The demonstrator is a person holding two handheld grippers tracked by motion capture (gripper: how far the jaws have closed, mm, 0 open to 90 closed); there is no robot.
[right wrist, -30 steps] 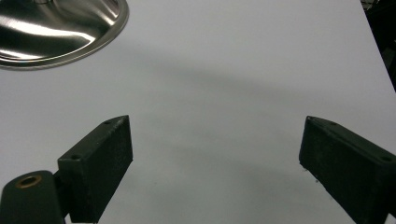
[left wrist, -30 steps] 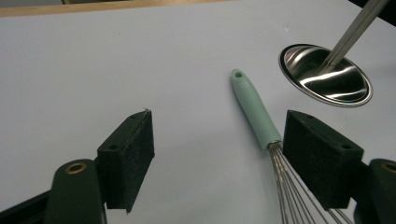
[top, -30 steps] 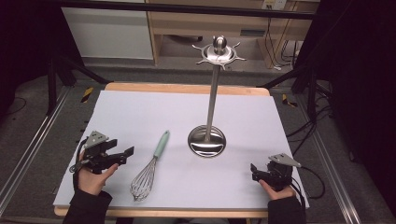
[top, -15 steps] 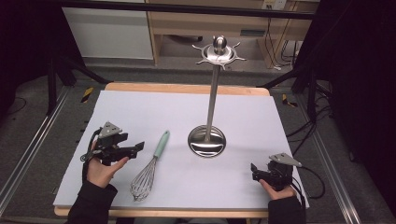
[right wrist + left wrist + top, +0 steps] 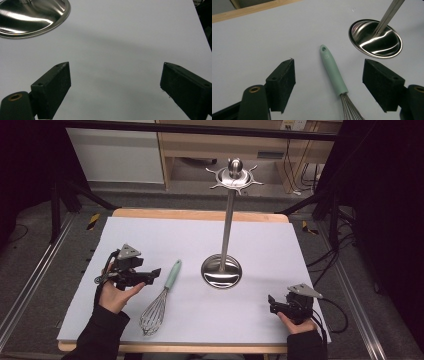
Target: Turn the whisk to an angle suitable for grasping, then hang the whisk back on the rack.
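- Left tongs [image 5: 154, 272] have moved in from the left counter edge, now just beside the whisk [image 5: 161, 297], jaws wide, empty; grab looks next.
- Whisk lies near-left on the counter [image 5: 280, 245], mint handle [image 5: 333, 70] pointing far.
- Right tongs [image 5: 271, 303] rest near-right, wide open, empty.
- Open room all round; stand [image 5: 222, 270] sits right of the whisk.

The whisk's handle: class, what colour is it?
Pale mint green; the whisk handle shows best in the left gripper view.

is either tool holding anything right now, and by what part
Nothing is held. The left tool is open above the whisk handle, not touching it; the right tool is open over bare mat.
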